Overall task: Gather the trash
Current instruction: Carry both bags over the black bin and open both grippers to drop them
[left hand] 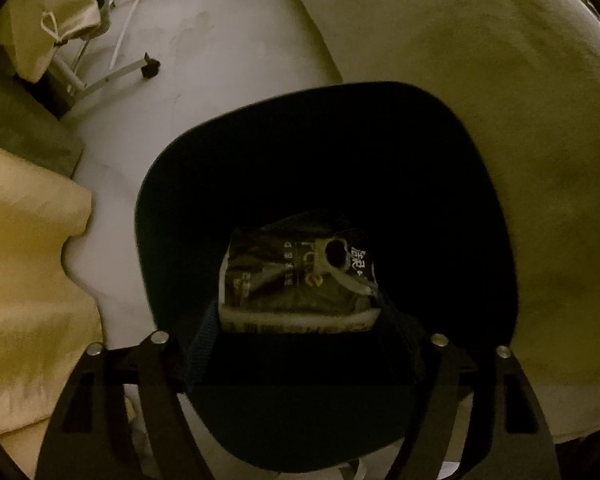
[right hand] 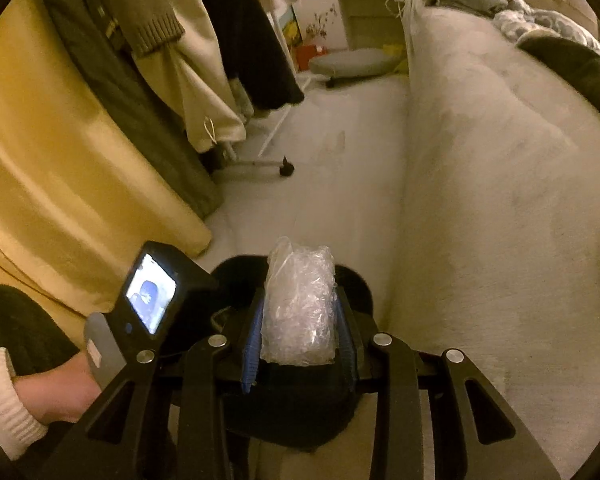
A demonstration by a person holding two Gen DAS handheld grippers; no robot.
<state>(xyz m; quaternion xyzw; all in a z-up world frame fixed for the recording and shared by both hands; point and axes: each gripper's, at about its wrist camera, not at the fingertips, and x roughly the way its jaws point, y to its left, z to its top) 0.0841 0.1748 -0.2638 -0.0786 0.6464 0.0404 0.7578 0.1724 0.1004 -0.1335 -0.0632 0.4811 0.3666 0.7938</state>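
A black trash bin stands on the floor, and I look straight down into it in the left wrist view. My left gripper hangs over its dark mouth. A crumpled dark printed packet fills the gap from one pad to the other. In the right wrist view my right gripper is shut on a wad of clear crinkled plastic, just above the same bin. The left-hand device's screen shows to its left, held by a hand in a white cuff.
A pale bed cover runs along the right of the bin. Yellow curtain and hanging clothes fill the left. A clothes rack foot with a wheel stands on the pale floor. A round stool sits far back.
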